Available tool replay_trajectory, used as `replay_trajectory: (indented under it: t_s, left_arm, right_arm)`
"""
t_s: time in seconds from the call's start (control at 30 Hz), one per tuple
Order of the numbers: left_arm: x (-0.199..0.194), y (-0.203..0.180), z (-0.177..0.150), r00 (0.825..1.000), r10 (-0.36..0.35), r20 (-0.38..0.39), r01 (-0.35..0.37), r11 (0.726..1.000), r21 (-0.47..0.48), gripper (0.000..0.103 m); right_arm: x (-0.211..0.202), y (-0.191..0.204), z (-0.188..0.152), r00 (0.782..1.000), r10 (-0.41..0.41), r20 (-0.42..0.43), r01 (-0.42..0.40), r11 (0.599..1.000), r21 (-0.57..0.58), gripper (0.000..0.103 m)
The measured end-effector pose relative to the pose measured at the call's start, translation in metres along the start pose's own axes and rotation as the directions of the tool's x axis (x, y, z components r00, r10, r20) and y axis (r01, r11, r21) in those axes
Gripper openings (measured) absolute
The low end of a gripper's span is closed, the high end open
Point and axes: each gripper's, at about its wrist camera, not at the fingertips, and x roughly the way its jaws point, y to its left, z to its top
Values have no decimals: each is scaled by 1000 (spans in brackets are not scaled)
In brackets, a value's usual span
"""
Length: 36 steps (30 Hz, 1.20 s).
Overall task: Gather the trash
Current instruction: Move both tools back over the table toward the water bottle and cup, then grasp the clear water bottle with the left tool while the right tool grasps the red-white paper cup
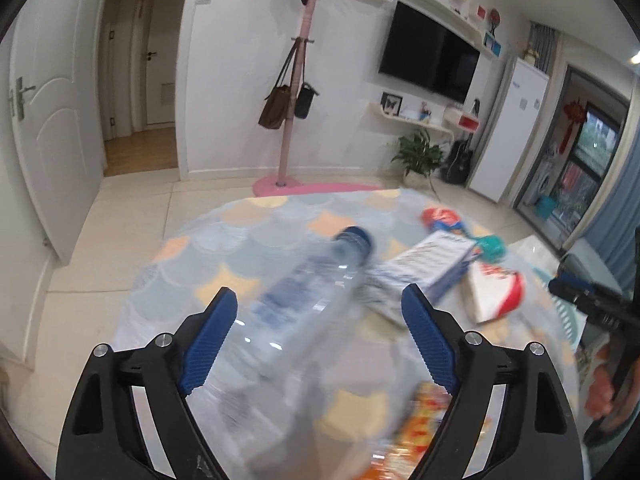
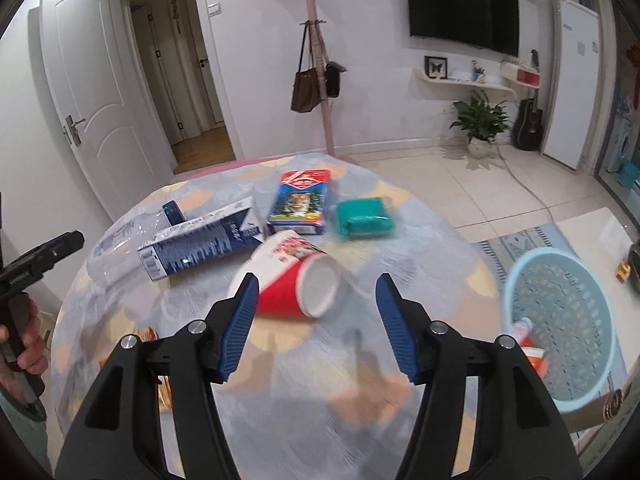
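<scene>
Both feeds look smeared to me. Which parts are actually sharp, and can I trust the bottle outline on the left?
Left wrist view: the plastic bottle is heavily motion-blurred, outline unreliable; the far wall stays sharp. Right wrist view: milder blur, the red paper cup readable, the blue basket smeared. Fisheye bends the edges in both.

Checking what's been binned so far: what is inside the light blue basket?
In the light blue basket a tube-like item and red-and-white packaging show near its near wall; the right gripper's finger covers the rest.

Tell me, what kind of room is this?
Most likely a home living room: a wall-mounted television, a pink coat stand hung with bags, and a potted plant beside a guitar on the tiled floor.
</scene>
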Motion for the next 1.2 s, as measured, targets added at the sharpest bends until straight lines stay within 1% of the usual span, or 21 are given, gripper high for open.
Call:
replay_trajectory:
  t_s: [0.03,0.13,0.2,0.27,0.3,0.37,0.43,0.47,0.5,0.53,0.6,0.67,0.73,0.83,0.93,1.03,1.07,1.13,1.17,1.2]
  left_arm:
    - [10,7,2,999,-19,-26,19,1000,12,83]
    - [30,16,9,996,-39,-75,43,997,60,83]
    - [41,19,10,991,-70,-113,80,993,82,83]
    - [52,19,11,982,-103,-159,122,986,116,83]
    - [57,15,8,978,-108,-177,133,981,140,84]
    - [62,10,6,978,-87,-192,122,977,177,84]
    - [66,7,2,974,-76,-211,119,973,199,83]
    - [68,5,1,974,-52,-221,99,973,208,79]
    - [69,3,0,974,-35,-223,84,974,212,71]
    - [70,3,-1,975,-24,-223,72,975,211,66]
    - [71,4,-5,969,-32,-243,75,983,169,57]
    - [66,3,-9,973,-18,-231,54,987,150,56]
    - [58,0,-16,977,-2,-215,30,992,126,56]
    - [47,-4,-26,979,2,-202,15,996,82,55]
    - [33,-6,-38,984,4,-180,3,999,36,55]
    - [22,-3,-46,990,7,-139,-9,1000,-17,55]
    - [19,-2,-47,993,4,-120,-9,999,-36,55]
    - [17,3,-51,996,-13,-94,5,997,-81,55]
    - [16,5,-54,996,-21,-85,13,995,-96,55]
    - [15,6,-54,997,-21,-78,13,995,-101,55]
  right_arm:
    - [7,3,4,1000,6,-8,-6,1000,1,57]
    - [24,7,13,999,29,-33,-29,1000,-2,57]
    - [34,11,18,998,44,-47,-44,999,-7,57]
    - [44,10,22,997,47,-61,-47,999,-1,57]
    - [50,8,24,996,57,-74,-57,998,11,57]
    - [61,5,25,992,73,-100,-72,997,22,57]
    - [69,4,27,993,54,-106,-52,998,23,58]
    - [74,2,27,991,59,-117,-56,998,27,57]
    - [79,-1,26,988,78,-134,-73,996,43,58]
    - [83,-3,25,985,87,-147,-80,995,56,57]
    - [87,-7,22,981,109,-158,-98,992,73,57]
    - [86,-8,17,977,140,-163,-126,988,90,58]
    - [81,-5,14,977,137,-163,-125,989,81,59]
    - [71,1,7,975,147,-167,-138,988,64,59]
    - [59,13,-2,966,183,-182,-176,983,51,59]
    - [43,33,-13,961,204,-186,-212,977,-21,59]
    - [38,38,-17,967,184,-174,-195,980,-48,60]
    - [33,39,-20,978,140,-155,-151,987,-58,70]
    - [33,34,-20,979,139,-147,-145,989,-27,75]
    - [34,29,-19,978,151,-145,-152,988,3,76]
